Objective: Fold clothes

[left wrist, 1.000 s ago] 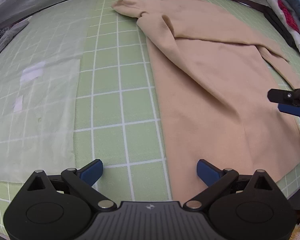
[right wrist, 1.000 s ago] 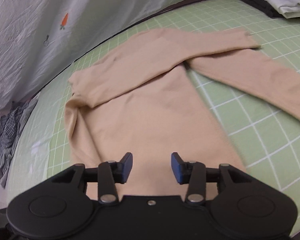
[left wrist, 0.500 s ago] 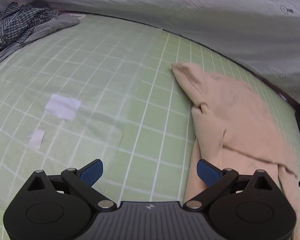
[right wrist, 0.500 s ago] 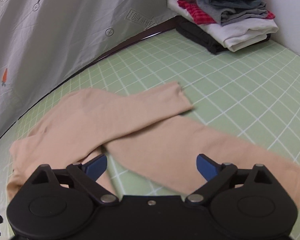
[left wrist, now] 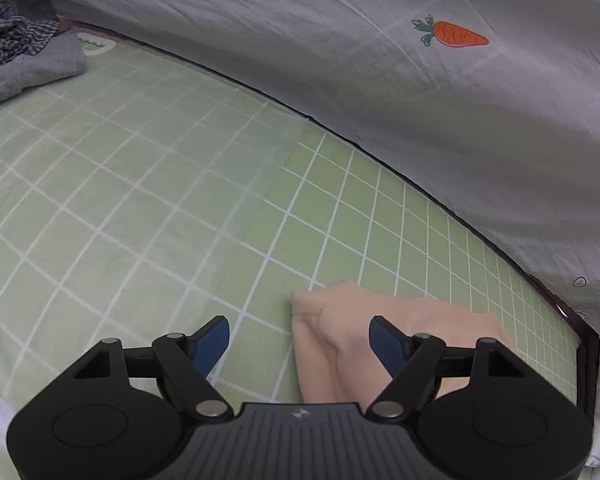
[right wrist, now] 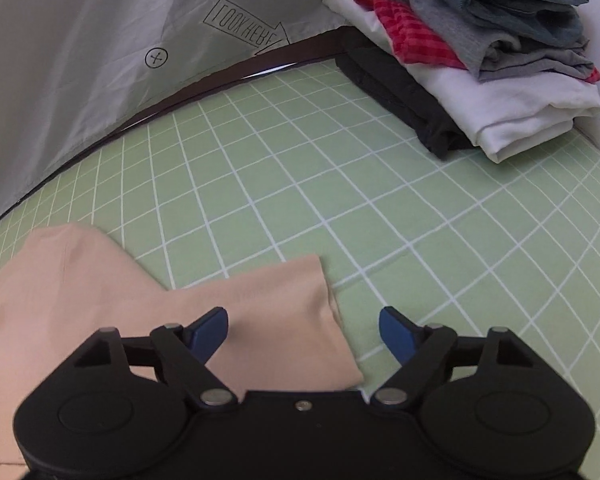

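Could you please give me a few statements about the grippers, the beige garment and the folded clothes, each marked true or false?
1. Both grippers are open and hold nothing. True: the left gripper and the right gripper have their jaws spread wide with no cloth pinched.
2. The beige garment lies on the green grid mat. True.
3. The stack of folded clothes sits on top of the beige garment. False: it stands apart from it, at the far corner of the mat.
4. The backdrop sheet carries a carrot print. True.
5. The top item of the stack is red. False: it is blue-grey; a red checked piece lies lower in the stack.
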